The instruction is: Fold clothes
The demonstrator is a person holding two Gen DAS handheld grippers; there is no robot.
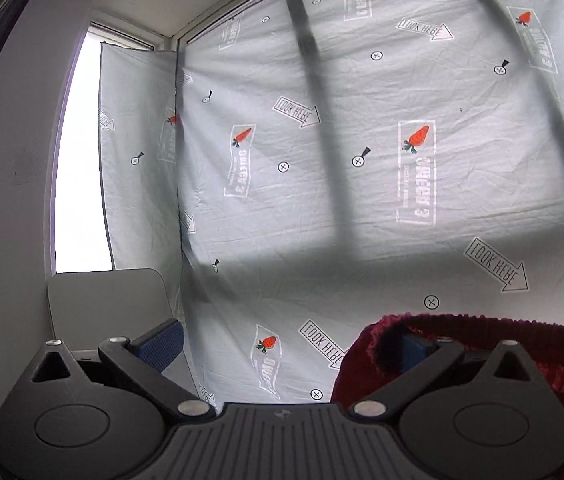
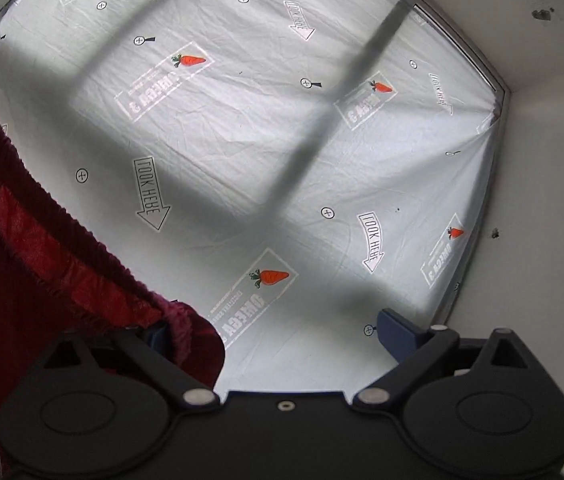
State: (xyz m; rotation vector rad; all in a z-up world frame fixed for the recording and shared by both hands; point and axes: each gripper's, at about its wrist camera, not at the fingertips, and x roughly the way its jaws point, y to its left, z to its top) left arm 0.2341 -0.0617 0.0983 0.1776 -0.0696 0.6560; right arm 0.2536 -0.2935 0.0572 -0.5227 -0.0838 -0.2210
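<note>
A dark red ribbed garment [image 1: 462, 328] hangs in the air between the two grippers. In the left wrist view my left gripper [image 1: 288, 344] points about level with its jaws wide apart. The garment's hem drapes over its right finger [image 1: 416, 350], while the left finger [image 1: 162, 344] is bare. In the right wrist view the garment [image 2: 22, 260] fills the left side and wraps around the left finger [image 2: 158, 334] of my right gripper [image 2: 276, 330]. Those jaws also stand wide apart, and the right finger [image 2: 396, 334] is bare. Nothing is pinched between either pair of pads.
A pale grey sheet [image 1: 322, 200] printed with carrots and "LOOK HERE" arrows covers the window ahead, crossed by shadows of the window bars. A bright uncovered strip of window [image 1: 78, 160] shows at the left above a light grey panel [image 1: 110, 308]. White wall [image 2: 542, 200] lies to the right.
</note>
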